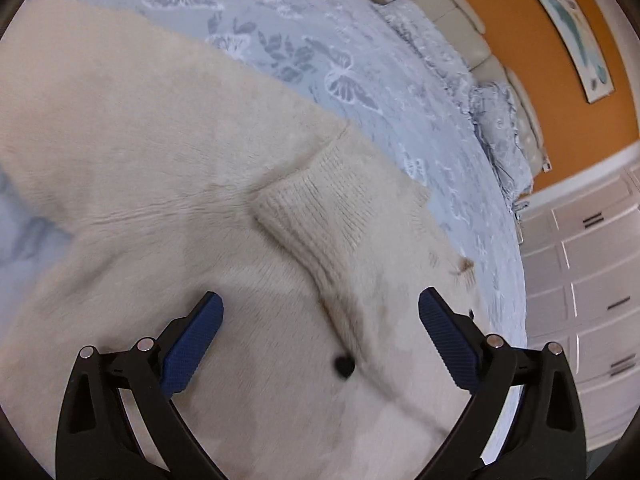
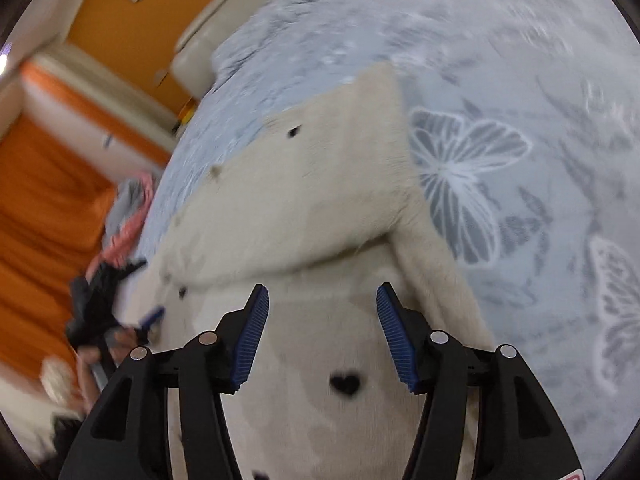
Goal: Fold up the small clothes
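A fluffy cream knitted sweater with small black heart marks lies spread on the pale blue bedspread printed with white and grey butterflies, reaching toward the bed's near edge. In the left wrist view one sleeve is laid across the body, its ribbed cuff lying on the chest panel. The left gripper hovers over the garment with its blue-padded fingers spread wide, holding nothing. The right gripper likewise stands parted above the cream knit, a black heart between its jaws, nothing pinched. My judgement is that the next fold is being set up, most likely the remaining side or the hem. To do it well, each gripper should come down on an outer edge of the sweater, not its middle, and pinch through every layer, since plush knit is thick and may slip from a shallow grip. Lift both ends together, carry the fold over evenly so the tucked sleeve is not dragged off, and release only once the edges line up. The right view is blurred, so the far hem is unclear.
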Demonstrator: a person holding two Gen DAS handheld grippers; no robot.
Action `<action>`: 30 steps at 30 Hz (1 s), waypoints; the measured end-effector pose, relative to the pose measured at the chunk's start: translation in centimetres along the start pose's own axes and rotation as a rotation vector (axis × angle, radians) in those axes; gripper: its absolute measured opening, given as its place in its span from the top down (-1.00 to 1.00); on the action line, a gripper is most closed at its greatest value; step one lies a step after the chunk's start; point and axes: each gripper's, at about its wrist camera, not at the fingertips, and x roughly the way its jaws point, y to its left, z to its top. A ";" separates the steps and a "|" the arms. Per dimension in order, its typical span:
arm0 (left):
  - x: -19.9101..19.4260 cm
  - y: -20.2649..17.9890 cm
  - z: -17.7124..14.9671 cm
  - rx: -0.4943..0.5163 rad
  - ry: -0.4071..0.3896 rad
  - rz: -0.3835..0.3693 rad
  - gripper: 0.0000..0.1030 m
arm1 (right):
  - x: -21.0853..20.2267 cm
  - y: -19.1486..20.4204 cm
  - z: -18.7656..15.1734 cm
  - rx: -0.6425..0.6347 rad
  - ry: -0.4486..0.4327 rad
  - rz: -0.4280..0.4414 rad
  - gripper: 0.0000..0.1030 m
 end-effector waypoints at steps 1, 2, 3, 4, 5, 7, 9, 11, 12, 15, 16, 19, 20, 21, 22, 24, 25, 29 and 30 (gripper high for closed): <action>0.4 -0.2 0.2 -0.005 0.004 0.013 -0.71 | 0.5 -0.2 0.4 0.035 -0.006 0.012 -0.10; 0.8 -0.6 0.4 -0.003 0.003 0.025 -0.46 | 1.3 -0.3 1.2 0.069 -0.020 0.023 -0.10; 1.0 -1.0 0.7 0.010 0.008 0.017 0.04 | 1.7 -0.3 1.7 0.086 -0.033 0.030 -0.10; 1.2 -1.4 0.8 0.029 0.019 -0.005 0.34 | 1.9 -0.1 2.3 0.092 -0.045 0.033 0.05; 1.4 -2.1 1.0 0.059 0.044 -0.063 0.83 | 2.0 0.1 2.7 0.091 -0.054 0.033 0.58; 0.5 -3.0 1.2 0.095 0.016 -0.088 0.97 | 0.8 1.1 3.7 0.066 -0.109 0.060 0.83; -1.1 -3.8 0.7 0.160 -0.028 -0.116 1.00 | -0.7 1.2 4.2 0.037 -0.174 0.078 0.84; -1.2 -3.4 0.2 0.188 -0.033 -0.089 1.00 | 0.1 -0.2 4.2 0.014 -0.158 -0.017 0.84; -0.4 -2.5 -0.2 0.190 -0.012 -0.046 1.00 | 1.9 -1.8 4.1 0.033 -0.078 -0.089 0.85; 0.4 -0.3 -0.7 0.124 0.016 -0.013 1.00 | 1.7 -3.0 3.5 0.052 -0.071 -0.070 0.89; 0.0 0.5 -0.8 0.102 0.012 -0.020 1.00 | 1.2 -2.6 3.5 0.032 -0.080 -0.072 0.86; -2.6 3.3 -1.1 0.022 -0.020 -0.071 0.81 | 0.3 -1.5 2.4 -0.018 -0.071 -0.138 0.72; -3.2 4.2 -1.0 0.012 -0.026 -0.062 0.45 | -0.3 -1.2 1.7 -0.036 -0.071 -0.153 0.69; -4.6 5.8 -0.5 -0.004 -0.051 -0.025 0.24 | -0.9 -0.9 1.0 -0.051 -0.069 -0.155 0.66; -6.3 7.6 0.2 -0.018 -0.089 0.015 0.18 | -1.6 -0.6 0.2 -0.067 -0.062 -0.155 0.54; -9.7 11.7 2.3 -0.060 -0.169 0.110 -0.12 | -3.1 0.5 -2.8 -0.136 -0.046 -0.168 0.35; -11.1 13.7 3.4 -0.095 -0.207 0.168 -0.26 | -3.9 1.2 -4.8 -0.188 -0.033 -0.180 0.24; -16.4 23.4 8.7 -0.303 -0.338 0.288 -0.42 | -5.3 3.1 -10.9 -0.285 0.019 -0.207 0.08; -17.4 25.8 10.1 -0.344 -0.365 0.330 -0.42 | -5.4 3.4 -12.3 -0.284 0.040 -0.205 0.06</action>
